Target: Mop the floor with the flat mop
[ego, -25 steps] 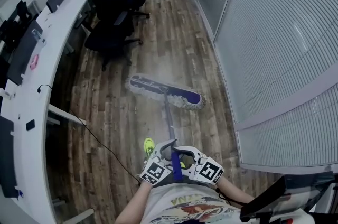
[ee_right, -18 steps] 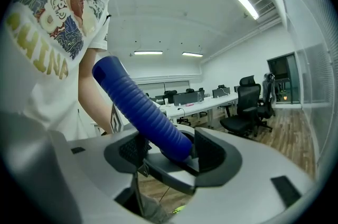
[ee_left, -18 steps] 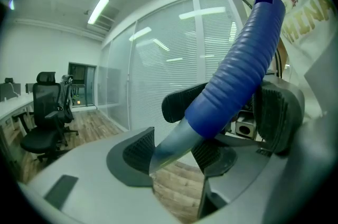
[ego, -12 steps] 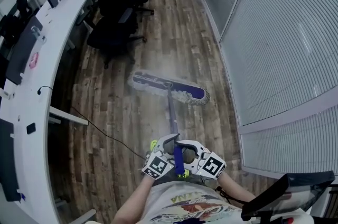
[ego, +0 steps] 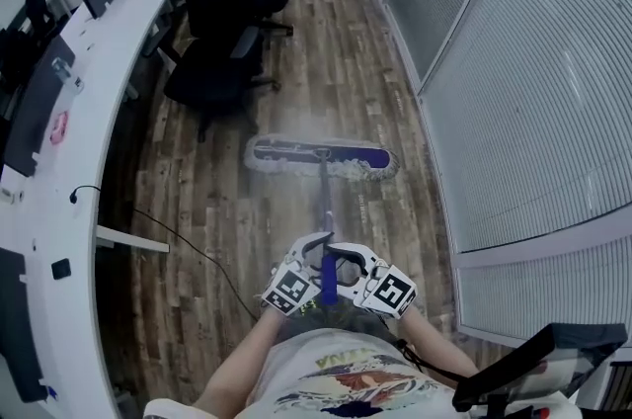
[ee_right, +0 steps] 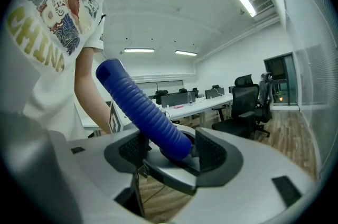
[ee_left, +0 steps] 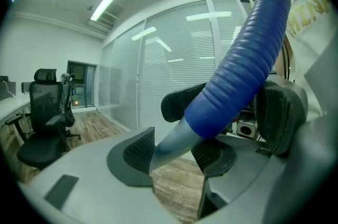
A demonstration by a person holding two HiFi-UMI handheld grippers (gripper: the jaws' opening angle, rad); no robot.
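My left gripper (ego: 304,271) and right gripper (ego: 354,275) have their fingers clamped on the flat mop (ego: 321,156) at its ribbed blue grip (ee_right: 142,112). The pad lies on the wooden floor (ego: 336,61) ahead. I judge the mop light, stiff and grippy there.

Chairs (ego: 219,17) left of flat mop (ego: 321,157) on floor (ego: 336,41)
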